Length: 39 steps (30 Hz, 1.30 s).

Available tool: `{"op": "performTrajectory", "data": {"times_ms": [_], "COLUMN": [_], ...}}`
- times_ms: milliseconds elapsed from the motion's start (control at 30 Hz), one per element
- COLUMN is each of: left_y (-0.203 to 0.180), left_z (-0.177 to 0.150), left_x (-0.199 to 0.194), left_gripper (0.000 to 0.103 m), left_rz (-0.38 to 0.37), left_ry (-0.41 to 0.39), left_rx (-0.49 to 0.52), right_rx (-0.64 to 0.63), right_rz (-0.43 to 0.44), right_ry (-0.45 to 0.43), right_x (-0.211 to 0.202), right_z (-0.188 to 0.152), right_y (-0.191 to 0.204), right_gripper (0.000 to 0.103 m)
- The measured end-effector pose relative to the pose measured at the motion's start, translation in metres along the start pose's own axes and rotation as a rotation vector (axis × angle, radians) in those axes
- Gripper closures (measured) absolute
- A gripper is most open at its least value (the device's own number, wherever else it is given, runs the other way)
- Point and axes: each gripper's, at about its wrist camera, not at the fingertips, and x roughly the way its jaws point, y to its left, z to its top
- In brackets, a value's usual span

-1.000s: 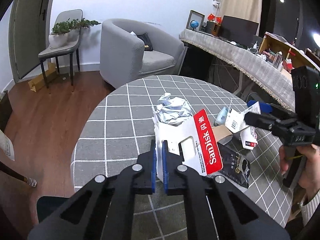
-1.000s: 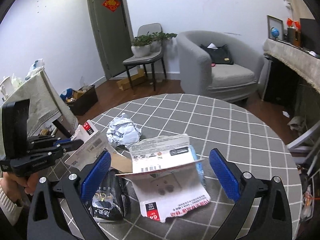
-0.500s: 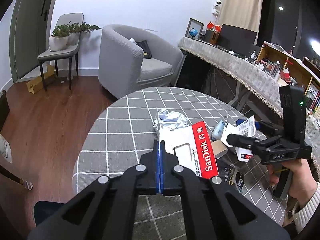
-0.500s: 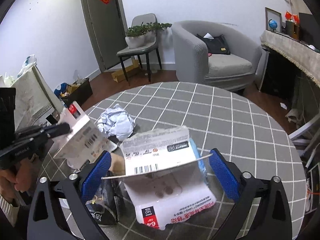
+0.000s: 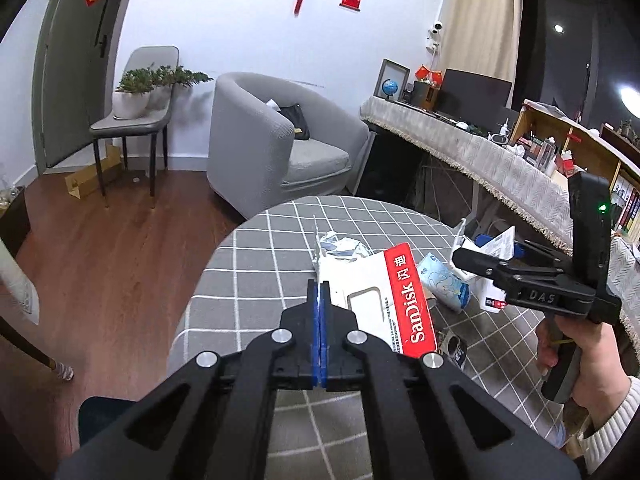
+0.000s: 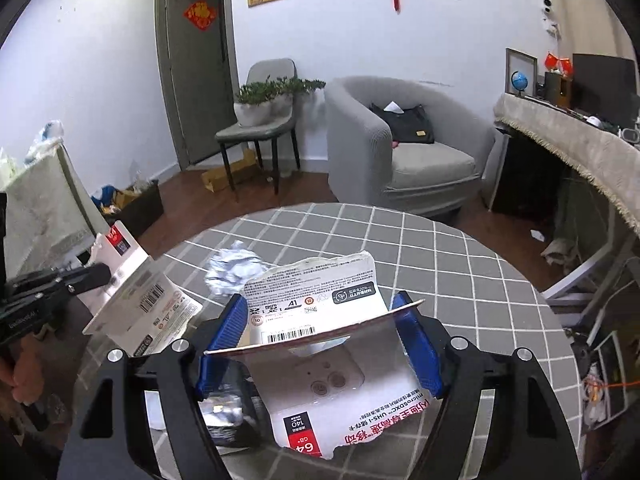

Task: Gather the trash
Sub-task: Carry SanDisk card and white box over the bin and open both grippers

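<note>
My left gripper (image 5: 320,300) is shut on the edge of a white and red SanDisk card package (image 5: 384,300) and holds it above the round checked table (image 5: 280,248); the package also shows at the left of the right wrist view (image 6: 136,300). My right gripper (image 6: 320,328) has its blue pads on both sides of a torn white memory-card package (image 6: 316,300), folded open above the table; it also shows in the left wrist view (image 5: 492,244). A crumpled paper ball (image 6: 236,268) lies on the table beyond it.
A blue tissue packet (image 5: 444,284) and a dark wrapper (image 6: 224,408) lie on the table near the packages. A grey armchair (image 5: 272,148), a chair with potted plants (image 5: 136,120) and a long covered desk (image 5: 480,152) stand around the table.
My left gripper has shut on the SanDisk package and lifted it. My right gripper's pads have closed in from wide open onto the torn white package.
</note>
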Motion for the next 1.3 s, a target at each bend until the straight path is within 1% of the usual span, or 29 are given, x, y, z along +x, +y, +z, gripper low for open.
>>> {"op": "performTrajectory", "data": {"times_ms": [200, 333, 533, 667, 733, 1067, 1200, 1300], "left_y": [0.003, 0.005, 0.015, 0.026, 0.034, 0.082, 0.103, 0.12], "left_z": [-0.011, -0.017, -0.025, -0.031, -0.035, -0.051, -0.058, -0.068], "left_x": [-0.023, -0.039, -0.063, -0.074, -0.08, -0.106, -0.111, -0.112], "left_gripper": [0.102, 0.102, 0.102, 0.102, 0.102, 0.102, 0.102, 0.102], "left_rz": [0.032, 0.051, 0.071, 0.096, 0.114, 0.195, 0.221, 0.249], "left_ry": [-0.006, -0.008, -0.025, -0.024, -0.021, -0.014, 0.003, 0.034], "left_rx": [0.007, 0.007, -0.002, -0.002, -0.005, -0.036, -0.053, -0.063], "right_rx": [-0.004, -0.016, -0.031, -0.04, -0.04, -0.087, -0.115, -0.135], "right_rz": [0.058, 0.094, 0.141, 0.169, 0.181, 0.259, 0.3, 0.324], "right_ry": [0.001, -0.006, -0.029, -0.031, -0.015, -0.016, -0.013, -0.007], "right_x": [-0.009, -0.018, -0.029, -0.027, -0.021, -0.009, -0.003, 0.002], "right_z": [-0.004, -0.004, -0.003, -0.011, -0.014, -0.011, -0.008, -0.007], "right_y": [0.021, 0.042, 0.076, 0.093, 0.102, 0.159, 0.191, 0.21], "right_gripper": [0.027, 0.027, 0.027, 0.027, 0.027, 0.027, 0.027, 0.027]}}
